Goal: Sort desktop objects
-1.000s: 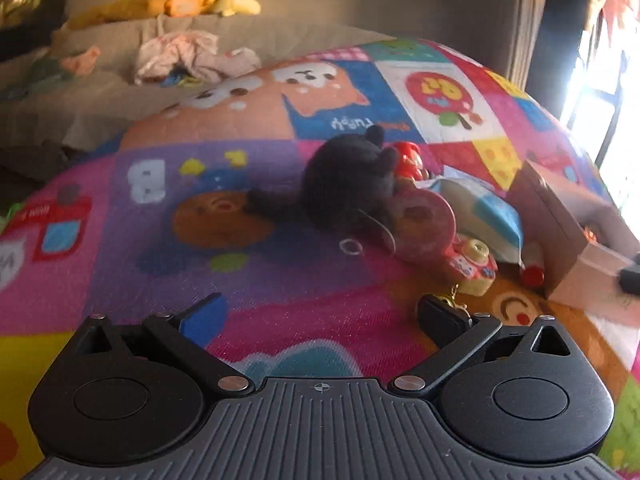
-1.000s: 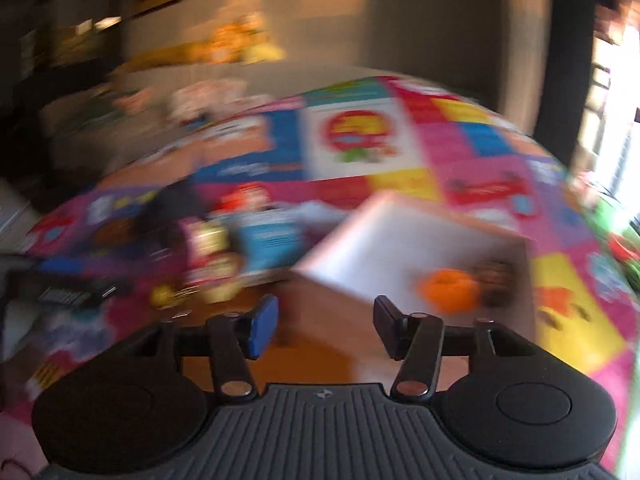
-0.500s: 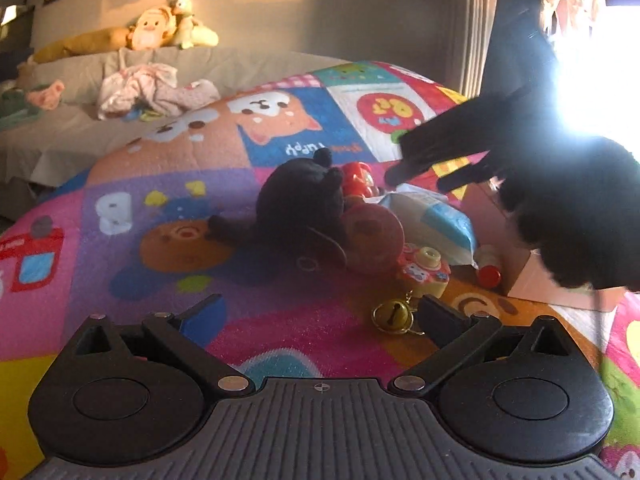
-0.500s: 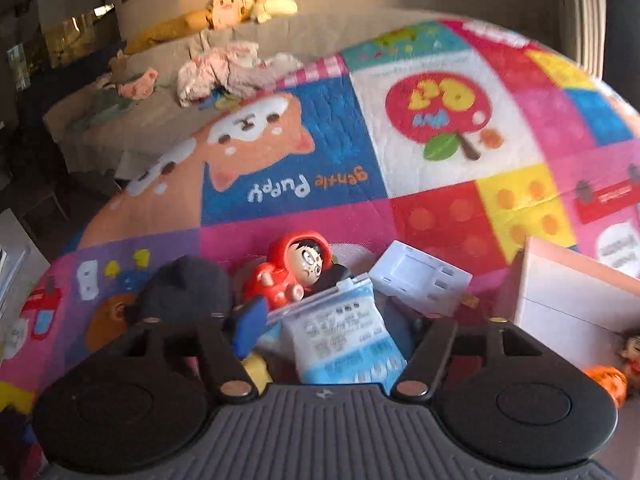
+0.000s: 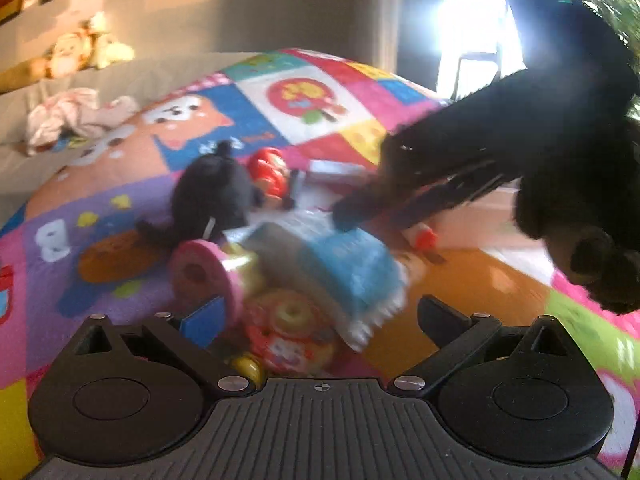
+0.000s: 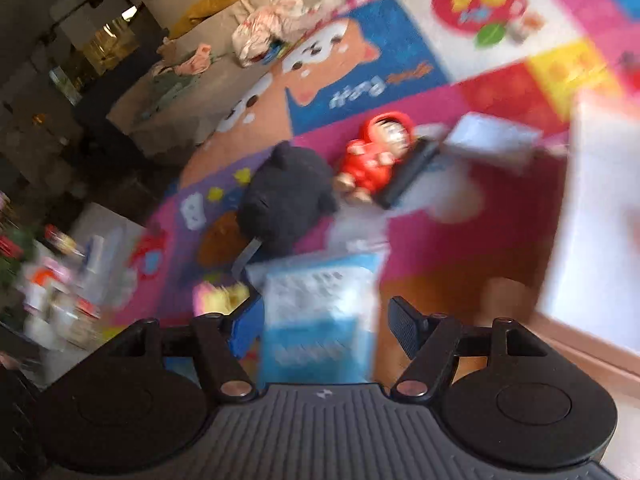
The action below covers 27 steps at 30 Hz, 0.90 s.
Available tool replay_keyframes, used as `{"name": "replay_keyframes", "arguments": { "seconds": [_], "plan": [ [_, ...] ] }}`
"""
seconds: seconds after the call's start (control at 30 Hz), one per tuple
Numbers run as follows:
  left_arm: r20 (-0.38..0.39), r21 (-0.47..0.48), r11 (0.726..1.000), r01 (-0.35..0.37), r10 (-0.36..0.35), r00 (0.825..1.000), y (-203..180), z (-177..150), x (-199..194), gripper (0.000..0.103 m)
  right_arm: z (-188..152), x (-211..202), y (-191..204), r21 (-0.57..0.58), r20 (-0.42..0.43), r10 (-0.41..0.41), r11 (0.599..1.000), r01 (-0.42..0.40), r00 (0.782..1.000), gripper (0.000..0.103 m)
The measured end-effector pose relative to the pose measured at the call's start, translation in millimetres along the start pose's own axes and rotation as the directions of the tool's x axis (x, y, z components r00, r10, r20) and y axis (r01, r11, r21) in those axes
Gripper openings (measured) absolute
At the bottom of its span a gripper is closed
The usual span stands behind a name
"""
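A pile of small things lies on a colourful play mat: a black plush [image 5: 212, 196], a red-hooded figurine [image 5: 269, 176], a pink roll [image 5: 200, 276], a blue-and-white packet [image 5: 340, 272] and a small red-and-yellow toy [image 5: 292, 332]. My left gripper [image 5: 320, 320] is open, its fingers either side of the small toy. My right gripper [image 6: 320, 320] is open, its fingers either side of the packet [image 6: 320, 312], and it also shows from the left wrist as a dark shape [image 5: 520, 168] reaching down onto the packet. The plush [image 6: 288, 196] and figurine [image 6: 372, 160] lie beyond.
An open cardboard box [image 6: 600, 208] stands right of the pile; its wall also shows in the left wrist view [image 5: 480, 216]. A flat white card [image 6: 492, 140] and a dark slim object [image 6: 408, 176] lie by the figurine. A sofa with clothes [image 5: 76, 116] is behind.
Both grippers have moved in on the pile. The right gripper came from over the box to straddle the packet; the left closed in on the small toy. The packet has shifted.
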<state>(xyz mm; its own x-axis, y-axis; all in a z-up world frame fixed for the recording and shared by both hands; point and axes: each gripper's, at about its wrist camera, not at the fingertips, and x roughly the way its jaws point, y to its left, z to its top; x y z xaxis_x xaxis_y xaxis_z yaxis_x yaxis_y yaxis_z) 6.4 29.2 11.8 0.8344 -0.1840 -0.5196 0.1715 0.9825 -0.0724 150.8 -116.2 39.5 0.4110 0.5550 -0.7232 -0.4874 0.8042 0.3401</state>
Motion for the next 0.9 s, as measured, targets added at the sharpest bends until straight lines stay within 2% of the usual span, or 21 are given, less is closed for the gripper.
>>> {"name": "replay_keyframes", "arguments": {
  "seconds": [0.1,0.17,0.3,0.37,0.43,0.57,0.67,0.7,0.83,0.87,0.9],
  "plan": [
    [-0.018,0.039,0.999,0.026,-0.025,1.000,-8.3,-2.4,-0.8,0.103,-27.5,-33.7,2.4,-0.061,0.089,-0.079,0.995,0.085,0.993,0.070],
    [-0.036,0.058,0.997,0.045,-0.043,0.998,-12.5,-2.7,1.7,0.103,-43.8,-54.7,-3.3,-0.053,0.145,-0.117,0.991,0.126,0.982,0.070],
    [-0.057,0.081,0.995,0.055,-0.051,0.997,-19.0,-0.3,8.9,0.103,-69.3,-75.8,-22.1,-0.023,0.219,-0.249,0.965,0.260,0.943,0.068],
    [-0.061,0.088,0.995,0.036,-0.030,0.998,-22.4,0.1,10.5,0.103,-75.6,-68.3,-27.2,-0.036,0.211,-0.300,0.949,0.314,0.930,0.042],
    [-0.063,0.099,0.995,0.013,-0.007,0.998,-24.7,-0.7,10.5,0.103,-79.1,-56.5,-24.6,-0.062,0.204,-0.322,0.938,0.341,0.924,0.033],
    [-0.045,0.093,0.995,-0.041,0.046,0.998,-25.9,-3.7,3.1,0.103,-78.4,-34.1,-9.2,-0.081,0.239,-0.328,0.931,0.356,0.914,0.031],
    [-0.027,0.088,0.994,-0.058,0.061,0.998,-26.3,-5.9,-1.9,0.103,-69.7,-10.8,1.9,-0.061,0.259,-0.396,0.904,0.424,0.881,0.031],
    [-0.018,0.090,0.994,-0.063,0.065,0.998,-26.4,-6.2,-2.9,0.103,-66.6,-4.2,2.5,-0.041,0.250,-0.412,0.900,0.435,0.876,0.031],
    [-0.023,0.089,0.995,-0.055,0.058,0.998,-25.9,-5.8,-2.1,0.103,-60.9,11.8,1.2,0.001,0.224,-0.448,0.888,0.460,0.865,0.018],
    [-0.026,0.084,0.995,-0.053,0.056,0.998,-25.2,-5.6,-1.6,0.103,-60.8,12.8,0.4,0.004,0.227,-0.452,0.886,0.463,0.863,0.008],
    [-0.028,0.076,0.996,-0.051,0.053,0.998,-23.9,-5.4,-1.3,0.103,-61.1,12.0,-0.1,0.007,0.231,-0.456,0.884,0.467,0.859,0.005]
  ]
}}
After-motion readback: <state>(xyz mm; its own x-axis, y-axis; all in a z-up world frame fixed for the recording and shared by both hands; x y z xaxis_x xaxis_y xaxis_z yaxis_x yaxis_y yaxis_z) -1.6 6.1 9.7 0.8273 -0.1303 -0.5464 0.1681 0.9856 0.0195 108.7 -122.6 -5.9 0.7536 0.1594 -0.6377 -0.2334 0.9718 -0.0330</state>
